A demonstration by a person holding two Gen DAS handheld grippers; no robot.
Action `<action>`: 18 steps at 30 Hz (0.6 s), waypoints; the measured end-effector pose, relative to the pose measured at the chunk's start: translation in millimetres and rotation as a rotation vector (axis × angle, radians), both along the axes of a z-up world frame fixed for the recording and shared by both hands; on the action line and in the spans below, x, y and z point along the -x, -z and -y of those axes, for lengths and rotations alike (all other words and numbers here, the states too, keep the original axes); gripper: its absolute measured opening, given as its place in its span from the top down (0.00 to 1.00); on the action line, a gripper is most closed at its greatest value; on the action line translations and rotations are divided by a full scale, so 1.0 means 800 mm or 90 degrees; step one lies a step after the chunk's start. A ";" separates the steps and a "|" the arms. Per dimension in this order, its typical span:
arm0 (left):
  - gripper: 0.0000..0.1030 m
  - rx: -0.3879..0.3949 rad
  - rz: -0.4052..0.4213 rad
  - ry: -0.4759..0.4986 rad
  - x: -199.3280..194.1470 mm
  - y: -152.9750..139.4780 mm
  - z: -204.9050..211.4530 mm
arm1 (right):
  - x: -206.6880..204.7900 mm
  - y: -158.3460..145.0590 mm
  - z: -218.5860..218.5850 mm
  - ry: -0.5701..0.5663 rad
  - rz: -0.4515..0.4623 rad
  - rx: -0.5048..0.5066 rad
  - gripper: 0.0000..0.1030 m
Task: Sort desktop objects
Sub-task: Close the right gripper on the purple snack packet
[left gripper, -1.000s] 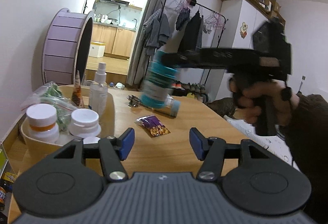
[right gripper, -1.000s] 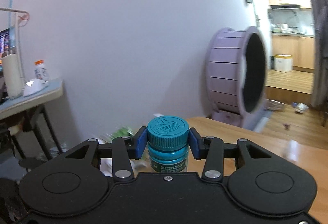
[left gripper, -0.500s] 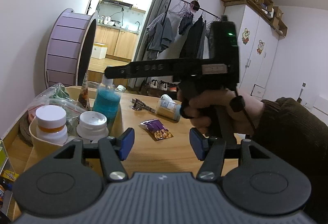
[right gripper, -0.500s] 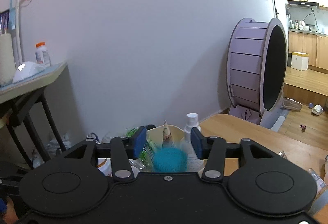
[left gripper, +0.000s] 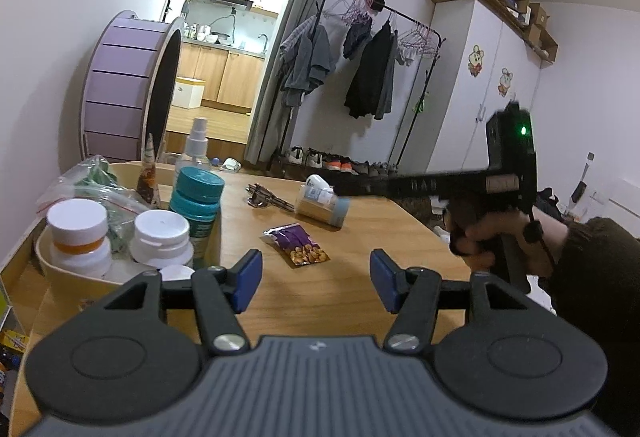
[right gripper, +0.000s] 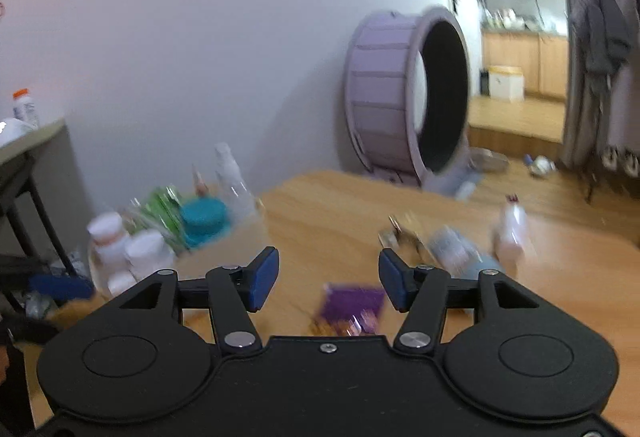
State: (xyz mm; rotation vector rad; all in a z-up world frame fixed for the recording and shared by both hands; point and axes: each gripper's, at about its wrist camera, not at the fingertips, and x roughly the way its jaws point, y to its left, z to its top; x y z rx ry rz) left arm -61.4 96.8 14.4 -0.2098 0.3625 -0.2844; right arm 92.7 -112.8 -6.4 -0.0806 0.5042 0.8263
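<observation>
A teal-capped bottle (left gripper: 196, 203) stands in the wooden tray (left gripper: 52, 269) at the table's left, beside two white jars (left gripper: 160, 237), a spray bottle (left gripper: 194, 149) and plastic bags. It also shows in the right wrist view (right gripper: 204, 219). On the table lie a purple snack packet (left gripper: 296, 243), a tipped bottle (left gripper: 320, 201) and metal keys (left gripper: 264, 199). My left gripper (left gripper: 316, 275) is open and empty above the table. My right gripper (right gripper: 328, 279) is open and empty above the purple packet (right gripper: 352, 307); it reaches over the tipped bottle in the left wrist view.
A purple wheel (left gripper: 128, 97) stands behind the tray by the wall. A clothes rack (left gripper: 360, 77) and a white wardrobe (left gripper: 500, 97) stand beyond the table. A small white bottle (right gripper: 512, 229) stands on the table's right side.
My right gripper carried the teal-capped bottle to the tray, let it go there and opened, then swung back to the right over the table. The left gripper stayed put.
</observation>
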 end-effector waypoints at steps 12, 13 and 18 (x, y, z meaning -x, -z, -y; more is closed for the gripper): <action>0.43 -0.012 -0.016 0.002 -0.010 0.008 0.010 | -0.028 0.061 -0.032 0.016 -0.064 0.049 0.24; 0.43 -0.011 -0.017 0.001 -0.010 0.008 0.010 | -0.029 0.063 -0.035 0.016 -0.058 0.053 0.24; 0.42 -0.009 -0.018 -0.002 -0.009 0.008 0.008 | -0.034 0.075 -0.056 0.011 -0.023 0.092 0.20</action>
